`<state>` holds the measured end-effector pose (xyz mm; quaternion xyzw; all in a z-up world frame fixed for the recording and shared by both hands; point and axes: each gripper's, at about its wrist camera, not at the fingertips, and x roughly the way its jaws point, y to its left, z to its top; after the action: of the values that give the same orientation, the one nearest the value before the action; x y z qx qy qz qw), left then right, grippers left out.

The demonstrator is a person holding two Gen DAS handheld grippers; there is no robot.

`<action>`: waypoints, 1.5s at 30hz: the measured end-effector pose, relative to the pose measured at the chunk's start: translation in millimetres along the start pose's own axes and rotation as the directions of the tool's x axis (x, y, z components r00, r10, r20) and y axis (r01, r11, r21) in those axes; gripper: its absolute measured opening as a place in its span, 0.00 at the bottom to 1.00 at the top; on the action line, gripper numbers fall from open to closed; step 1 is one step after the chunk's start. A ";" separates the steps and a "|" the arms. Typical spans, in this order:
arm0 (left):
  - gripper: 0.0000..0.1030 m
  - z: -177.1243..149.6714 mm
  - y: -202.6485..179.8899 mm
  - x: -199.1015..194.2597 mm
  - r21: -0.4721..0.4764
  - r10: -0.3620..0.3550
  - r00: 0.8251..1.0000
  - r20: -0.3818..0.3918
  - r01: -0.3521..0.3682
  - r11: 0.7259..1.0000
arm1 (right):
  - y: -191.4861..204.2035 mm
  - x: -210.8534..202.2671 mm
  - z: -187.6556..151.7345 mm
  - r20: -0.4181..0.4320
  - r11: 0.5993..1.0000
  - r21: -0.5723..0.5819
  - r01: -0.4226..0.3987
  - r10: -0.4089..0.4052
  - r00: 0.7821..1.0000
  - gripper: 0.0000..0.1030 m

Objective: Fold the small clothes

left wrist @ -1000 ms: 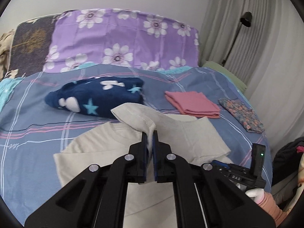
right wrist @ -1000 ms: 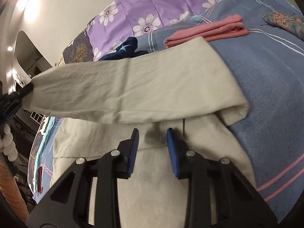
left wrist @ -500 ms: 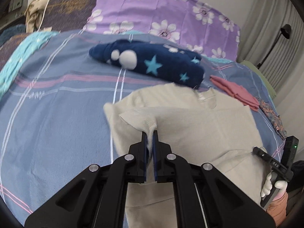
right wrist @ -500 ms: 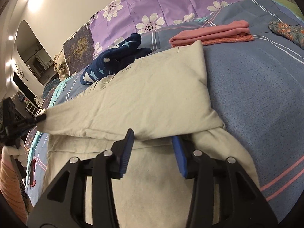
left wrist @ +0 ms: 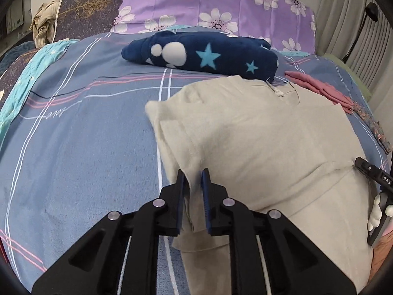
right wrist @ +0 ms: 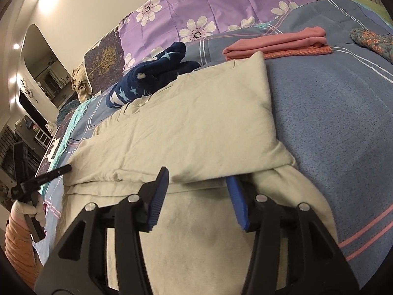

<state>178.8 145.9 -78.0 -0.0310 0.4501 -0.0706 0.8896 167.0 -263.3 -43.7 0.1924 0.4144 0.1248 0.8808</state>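
Observation:
A beige T-shirt (left wrist: pixel 258 132) lies on the blue bed cover, its upper part folded down over the lower part. My left gripper (left wrist: pixel 192 179) stands at the shirt's left folded edge, its jaws a little apart with a sleeve fold loose between them. My right gripper (right wrist: pixel 196 179) is open wide at the right side of the fold; the shirt (right wrist: pixel 196 123) lies flat ahead of it, its folded edge draped over the right fingertip. Each gripper shows at the edge of the other's view.
A rolled navy star blanket (left wrist: pixel 203 54) lies behind the shirt. A folded pink garment (right wrist: pixel 277 44) and a floral cloth (right wrist: pixel 371 41) lie at the right. Purple flowered pillows (left wrist: pixel 216 2) line the headboard. Bare blue cover (left wrist: pixel 78 135) spreads to the left.
The left gripper carried the shirt's fold down and left onto the bed, then its jaws parted. The right gripper's jaws opened wider. The shirt now lies flat, folded over.

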 end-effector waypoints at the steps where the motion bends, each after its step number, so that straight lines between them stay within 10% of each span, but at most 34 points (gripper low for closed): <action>1: 0.18 -0.2 1.8 -2.8 -0.016 -0.010 1.000 0.012 0.010 1.000 | 0.4 0.1 0.0 0.000 1.000 0.000 0.000 0.000 1.000 0.48; 9: 0.34 16.7 -13.5 -23.3 0.014 -0.011 0.992 0.124 0.009 1.000 | 1.0 0.2 -0.3 0.000 1.000 0.000 0.000 0.000 1.000 0.50; 14: 0.37 1.4 -29.1 34.7 0.067 0.008 0.999 -0.039 -0.006 0.998 | 2.2 0.6 -1.6 -0.001 1.000 -0.004 -0.002 0.002 1.000 0.52; 30: 0.56 -4.5 -83.6 46.2 0.160 -0.055 0.998 0.029 0.050 0.986 | 13.4 -6.4 -4.7 -0.026 0.999 -0.044 0.018 -0.019 0.999 0.53; 34: 0.57 -5.3 -76.7 45.7 0.132 -0.096 0.995 0.031 0.091 0.987 | 26.1 -37.7 7.5 -0.012 0.992 -0.051 -0.112 0.112 0.994 0.53; 39: 0.59 -6.6 -82.7 46.0 0.154 -0.077 0.996 0.039 0.071 0.985 | 31.8 -57.9 78.4 0.078 0.986 -0.105 0.130 -0.122 0.989 0.53; 45: 0.62 -6.6 -79.2 45.3 0.144 -0.102 0.994 0.040 0.095 0.985 | -25.2 21.5 158.9 -0.105 0.948 0.091 0.305 -0.295 0.950 0.53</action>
<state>192.2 60.8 -108.6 0.0083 0.4209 -0.1456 0.8953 305.5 -315.2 23.0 0.1678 0.4842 -0.0243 0.8584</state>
